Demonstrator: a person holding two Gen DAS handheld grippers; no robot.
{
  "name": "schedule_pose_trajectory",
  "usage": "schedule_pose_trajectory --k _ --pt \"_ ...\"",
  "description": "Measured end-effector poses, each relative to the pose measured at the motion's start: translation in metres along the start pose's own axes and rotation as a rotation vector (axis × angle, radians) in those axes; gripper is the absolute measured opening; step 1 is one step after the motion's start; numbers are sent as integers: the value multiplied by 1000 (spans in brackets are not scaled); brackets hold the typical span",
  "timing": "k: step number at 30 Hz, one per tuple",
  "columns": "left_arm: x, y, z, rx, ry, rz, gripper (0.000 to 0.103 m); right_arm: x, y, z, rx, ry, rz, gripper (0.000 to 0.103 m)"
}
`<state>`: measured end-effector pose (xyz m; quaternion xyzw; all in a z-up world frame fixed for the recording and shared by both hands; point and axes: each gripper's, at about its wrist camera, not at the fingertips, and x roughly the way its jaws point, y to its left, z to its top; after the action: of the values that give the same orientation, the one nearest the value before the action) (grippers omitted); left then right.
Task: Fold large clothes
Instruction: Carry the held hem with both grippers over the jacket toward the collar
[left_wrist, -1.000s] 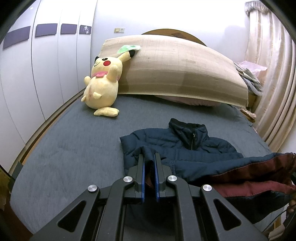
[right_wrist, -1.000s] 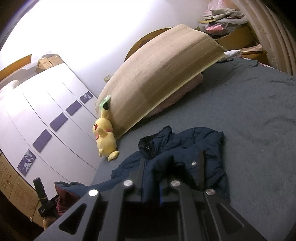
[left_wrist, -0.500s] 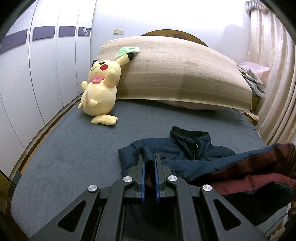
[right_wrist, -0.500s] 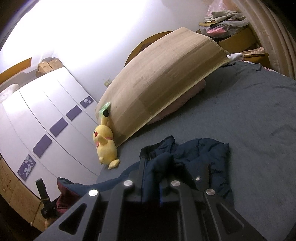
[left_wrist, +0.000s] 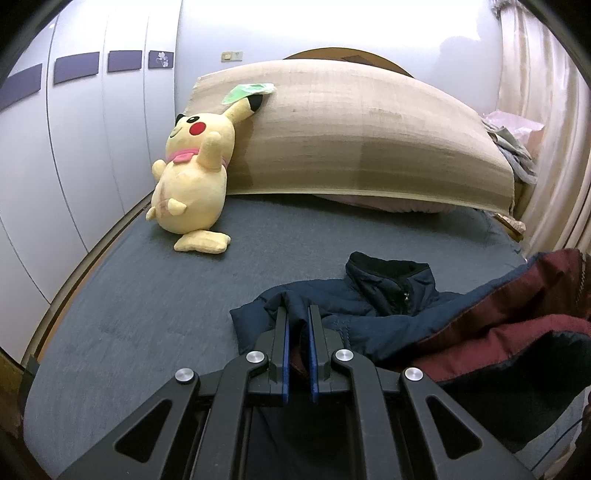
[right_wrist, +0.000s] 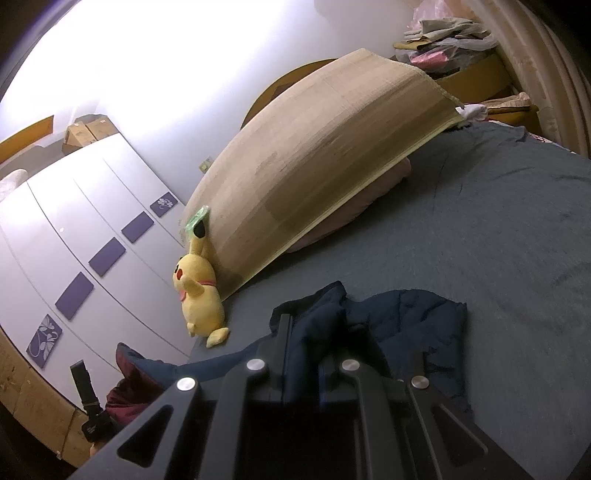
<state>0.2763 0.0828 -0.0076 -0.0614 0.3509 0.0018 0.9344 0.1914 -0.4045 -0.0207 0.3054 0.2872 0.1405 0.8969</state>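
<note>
A navy quilted jacket (left_wrist: 391, 306) with a dark red lining (left_wrist: 517, 332) lies on the grey bed (left_wrist: 147, 314), collar toward the headboard. My left gripper (left_wrist: 297, 314) is shut on a fold of the jacket's lower edge and holds it raised. My right gripper (right_wrist: 314, 328) is shut on the jacket (right_wrist: 406, 325) at another part of the hem, fabric bunched between and over its fingers. The stretch between the two grippers hangs lifted and shows the red lining (right_wrist: 129, 387). The left gripper also shows at the lower left of the right wrist view (right_wrist: 88, 402).
A yellow Pikachu plush (left_wrist: 192, 188) leans at the head of the bed against a bent beige mat (left_wrist: 369, 140). White wardrobe doors (left_wrist: 74, 147) run along the left. A curtain (left_wrist: 546, 129) and piled clothes (right_wrist: 443, 37) stand at the right.
Both grippers have pulled back toward the foot of the bed with the jacket hem held, dragging the jacket along. The grips have not changed.
</note>
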Motion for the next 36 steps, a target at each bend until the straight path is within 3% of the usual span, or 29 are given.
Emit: schedule_pose_trajectory --k 16,25,36 --pt "39 -8 30 35 11 -2 9 52 -15 30 20 26 -48 11" --pt "91 -16 47 53 43 4 9 103 -33 49 36 77 -109 11" --pt "148 -13 40 47 122 31 9 168 -64 51 47 173 -205 11"
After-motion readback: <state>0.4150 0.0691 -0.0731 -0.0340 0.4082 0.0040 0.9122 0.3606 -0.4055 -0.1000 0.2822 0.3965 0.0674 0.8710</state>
